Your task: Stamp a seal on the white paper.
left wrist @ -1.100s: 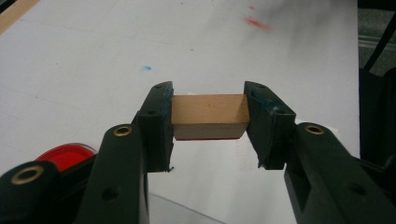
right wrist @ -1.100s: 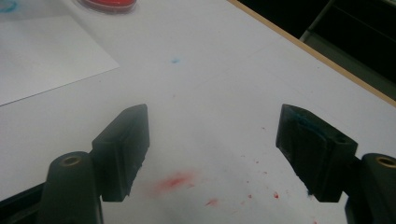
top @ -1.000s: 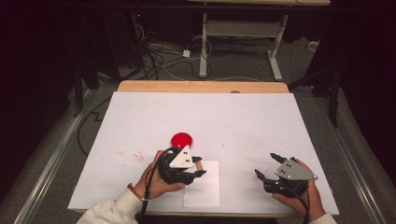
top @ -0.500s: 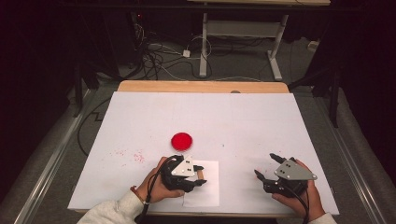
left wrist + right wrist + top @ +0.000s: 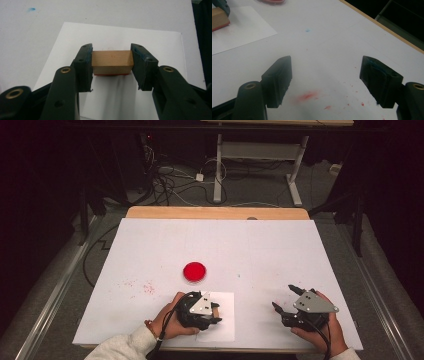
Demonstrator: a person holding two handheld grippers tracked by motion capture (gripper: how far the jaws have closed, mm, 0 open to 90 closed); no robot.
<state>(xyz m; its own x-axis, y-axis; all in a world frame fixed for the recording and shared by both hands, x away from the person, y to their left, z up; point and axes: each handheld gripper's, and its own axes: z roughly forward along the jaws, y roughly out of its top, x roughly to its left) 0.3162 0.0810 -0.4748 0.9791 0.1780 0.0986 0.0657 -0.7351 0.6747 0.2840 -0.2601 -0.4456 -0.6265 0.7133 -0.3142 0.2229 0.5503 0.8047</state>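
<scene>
Wooden in body with a red underside, the stamp block sits clamped between the pads of the left gripper, both pads pressing on its end faces. The block's red face is at or just above the white paper sheet; contact cannot be confirmed, because the block itself hides the underside. In the high view the left gripper covers most of the block, of which only a small brown corner shows. The paper sheet lies near the front edge of the table, left of centre.

The right gripper rests near the front right corner of the table, its jaws spread wide with nothing between them; in the right gripper view only bare surface with red smears lies in the gap. The same view cuts off the block at its upper left corner.

The round red ink pad stands just beyond the paper, towards the centre of the table; the right gripper view crops it to a sliver at the top edge. A small blue speck marks the surface near the middle.

No brand, label or legible writing can be made out on any item; the paper shows no readable print.
</scene>
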